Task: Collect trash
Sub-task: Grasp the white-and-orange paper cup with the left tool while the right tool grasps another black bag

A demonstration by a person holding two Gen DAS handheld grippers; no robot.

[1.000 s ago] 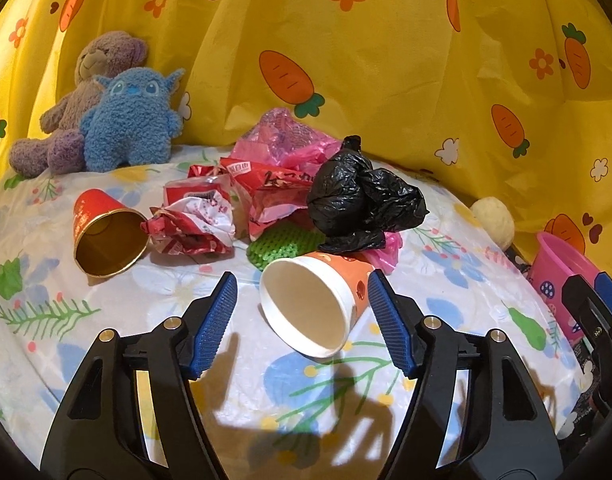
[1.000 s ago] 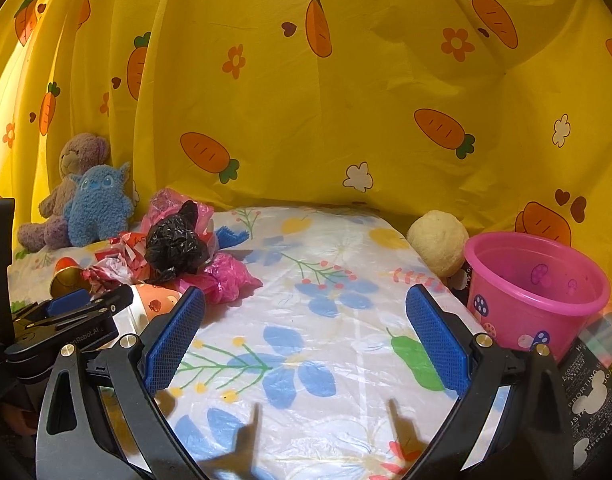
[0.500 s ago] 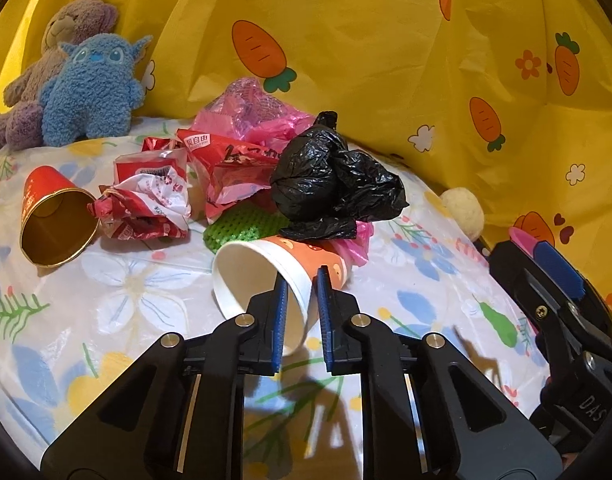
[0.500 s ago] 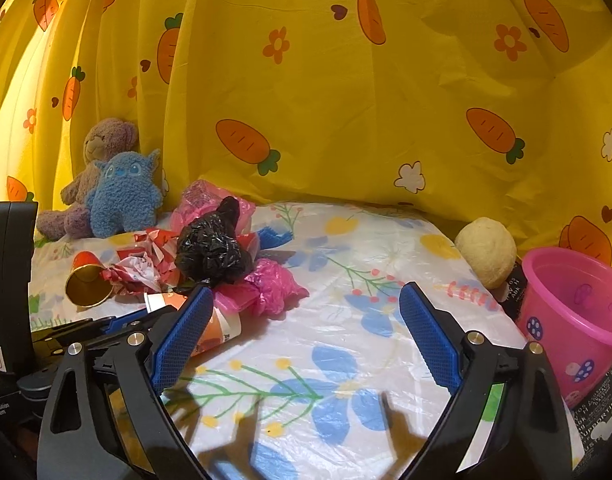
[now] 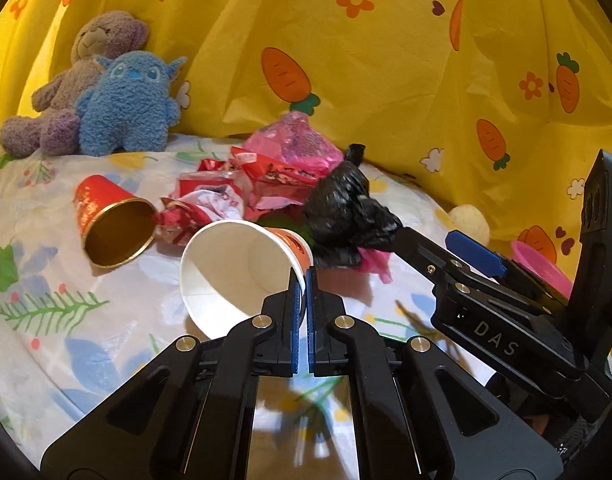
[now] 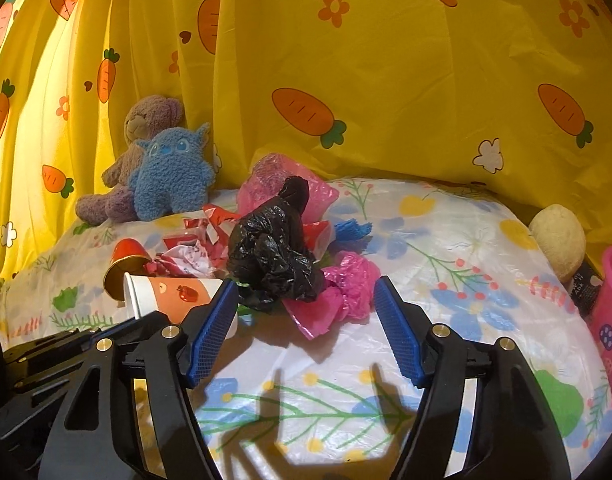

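Left claw (image 5: 304, 280) now clamped on paper cup (image 5: 242, 264) rim, lifted; right claw (image 6: 306, 304) wide, nearing black bag (image 6: 274, 256).

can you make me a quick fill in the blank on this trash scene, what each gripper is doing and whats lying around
1. The left gripper is shut on the rim of the ____ paper cup.
2. The right gripper is ____, pointed at the black bag.
3. The red cup lies on its ____.
4. The blue plush toy sits beside a ____ teddy bear.

Missing words: white; open; side; purple
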